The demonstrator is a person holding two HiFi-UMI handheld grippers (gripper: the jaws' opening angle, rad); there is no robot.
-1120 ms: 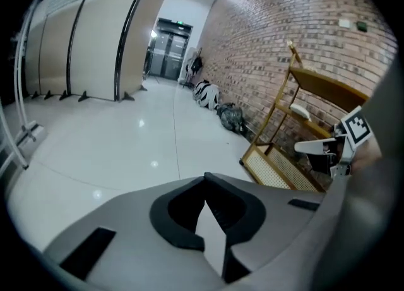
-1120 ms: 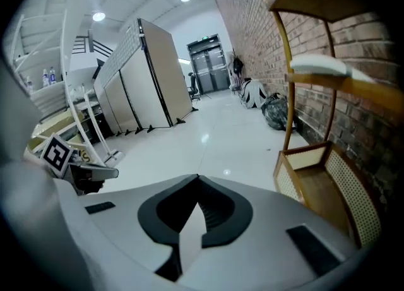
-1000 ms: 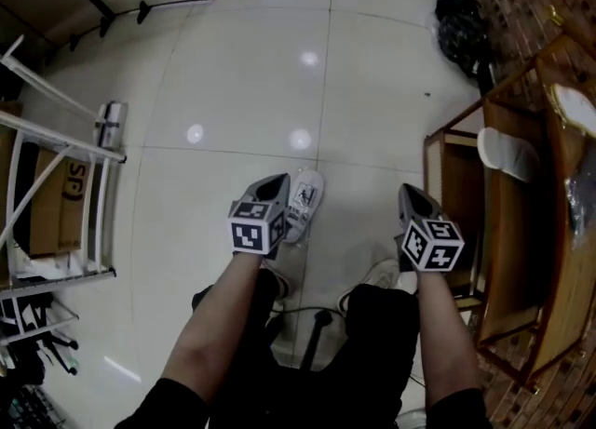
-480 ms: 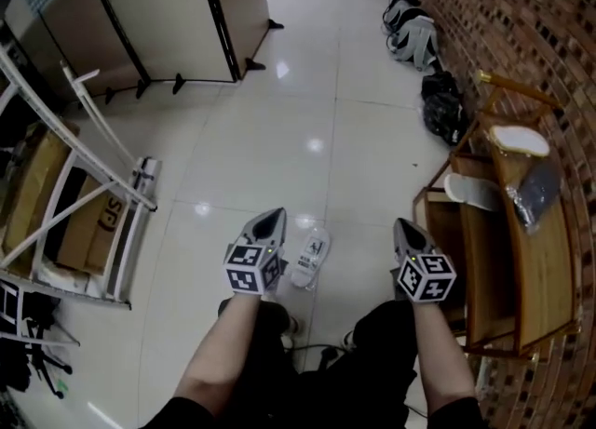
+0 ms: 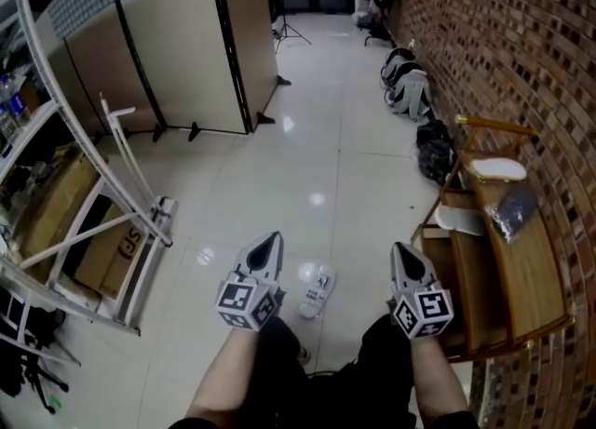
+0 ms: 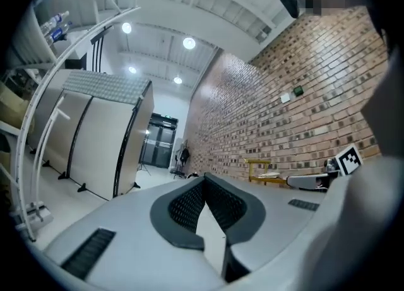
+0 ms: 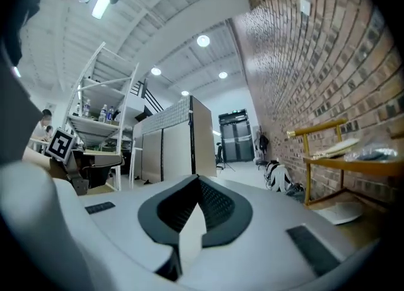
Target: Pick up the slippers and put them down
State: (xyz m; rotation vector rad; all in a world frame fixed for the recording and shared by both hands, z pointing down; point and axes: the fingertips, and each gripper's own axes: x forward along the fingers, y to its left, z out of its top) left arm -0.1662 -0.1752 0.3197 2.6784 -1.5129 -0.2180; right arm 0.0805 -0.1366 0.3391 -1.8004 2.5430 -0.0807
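Observation:
Two white slippers lie on the wooden rack [image 5: 494,269] by the brick wall: one slipper [image 5: 496,168] on the top shelf, the other slipper [image 5: 458,221] on a lower shelf. In the right gripper view the upper slipper [image 7: 333,148] shows on the rack to the right. My left gripper [image 5: 267,248] and right gripper [image 5: 401,256] are held level in front of me, both shut with nothing between the jaws. The right gripper is left of the rack and apart from it. In their own views the left gripper [image 6: 203,179] and right gripper [image 7: 197,179] point down the corridor.
A white shoe [image 5: 318,290] lies on the tiled floor between the grippers. A white metal shelf frame [image 5: 102,222] with cardboard boxes stands at the left. Partition panels [image 5: 186,36] on feet stand behind it. Bags [image 5: 407,83] and a dark bundle [image 5: 434,153] lie along the brick wall.
Both grippers have risen and tilted from pointing down at the floor to level. The head view has swung up, so more of the corridor and rack shows.

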